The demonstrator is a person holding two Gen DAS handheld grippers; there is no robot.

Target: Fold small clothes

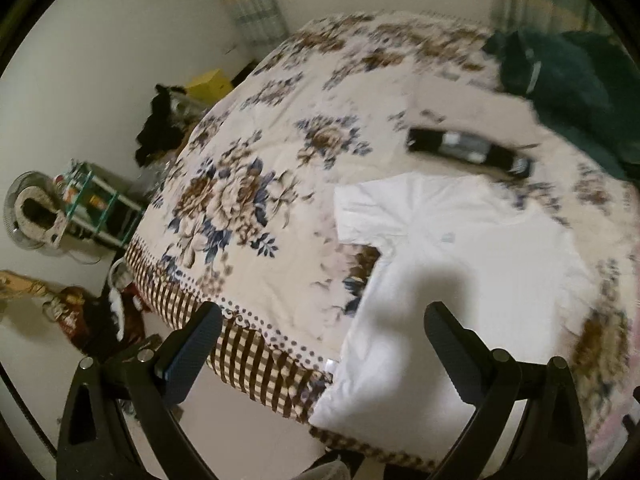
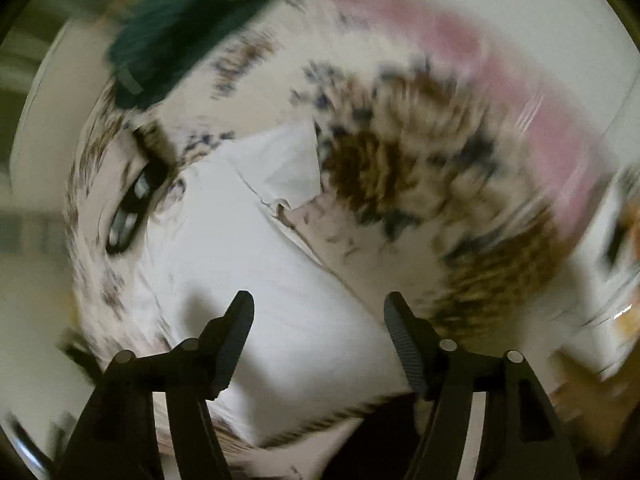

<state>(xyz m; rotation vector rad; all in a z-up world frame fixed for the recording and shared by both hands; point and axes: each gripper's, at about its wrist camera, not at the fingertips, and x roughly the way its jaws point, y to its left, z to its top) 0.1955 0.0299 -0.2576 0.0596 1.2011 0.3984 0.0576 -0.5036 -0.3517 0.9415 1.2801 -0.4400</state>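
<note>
A small white T-shirt lies flat on the floral bedspread, its hem hanging at the bed's near edge, one sleeve out to the left. My left gripper is open and empty, held above the bed's near edge beside the shirt's lower left side. The right wrist view is blurred: the shirt lies below my right gripper, which is open and empty above its lower part. A sleeve sticks out at the far side.
A dark green garment is heaped at the bed's far right and also shows in the right wrist view. A black folded item lies beyond the shirt. Left of the bed stand a rack, a fan and clutter on the floor.
</note>
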